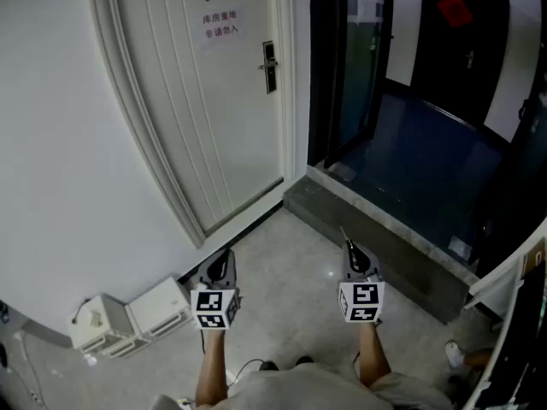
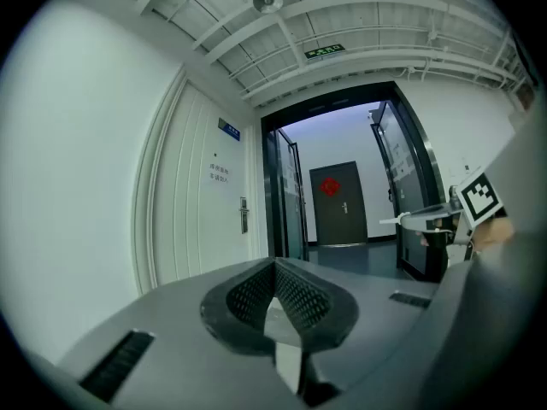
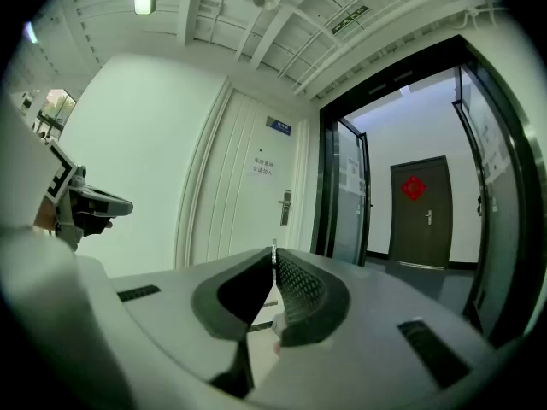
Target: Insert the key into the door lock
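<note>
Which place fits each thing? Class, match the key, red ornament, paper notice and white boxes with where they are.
Things:
1 key
2 red ornament
3 paper notice
4 white boxes

Places:
A on the white door
B on the floor by the wall
C between the jaws of the right gripper
D on the dark far door

Pairs: 1-C, 2-D, 3-A, 4-B

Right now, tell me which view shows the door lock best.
Head view: the door lock appears largest there, with its handle visible, on the white door. Both gripper views show it only as a small thin strip far off.
</note>
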